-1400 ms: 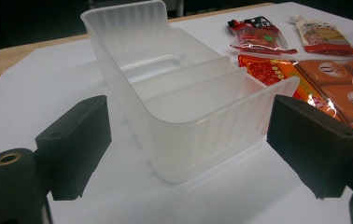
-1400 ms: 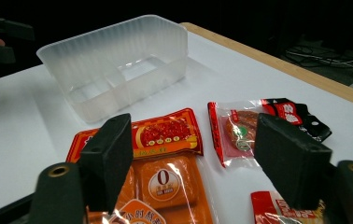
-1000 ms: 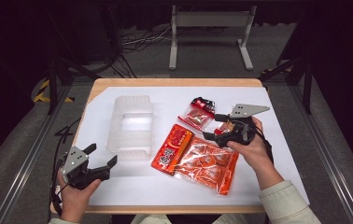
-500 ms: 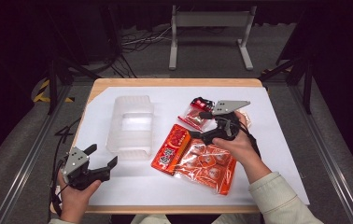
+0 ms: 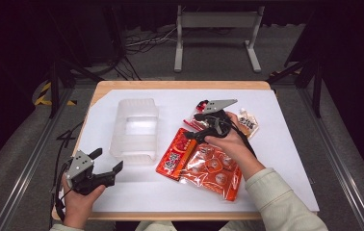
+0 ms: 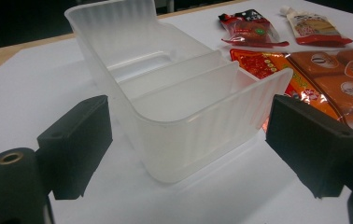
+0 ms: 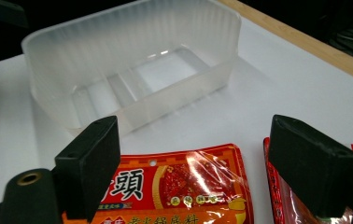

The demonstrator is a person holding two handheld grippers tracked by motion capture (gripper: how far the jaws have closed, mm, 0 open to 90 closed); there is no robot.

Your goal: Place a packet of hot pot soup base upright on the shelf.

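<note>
The left gripper (image 5: 107, 168), at the table's near left corner, has its jaws spread wide and empty, facing a translucent plastic bin (image 5: 136, 129) just ahead of it. The right gripper (image 5: 193, 129), jaws also wide and empty, hovers above a red seasoning packet (image 5: 175, 154), with the bin beyond it.

I see the bin (image 5: 136, 130) left of centre on the table (image 5: 286, 144). Right of it two flat packets (image 5: 174, 153) (image 5: 212, 171) lie side by side, touching. Behind them lie two small pouches (image 5: 197, 115) (image 5: 247, 121). My right gripper (image 5: 193, 128) hangs over the packet nearest the bin; my left gripper (image 5: 107, 161) sits before the bin.
</note>
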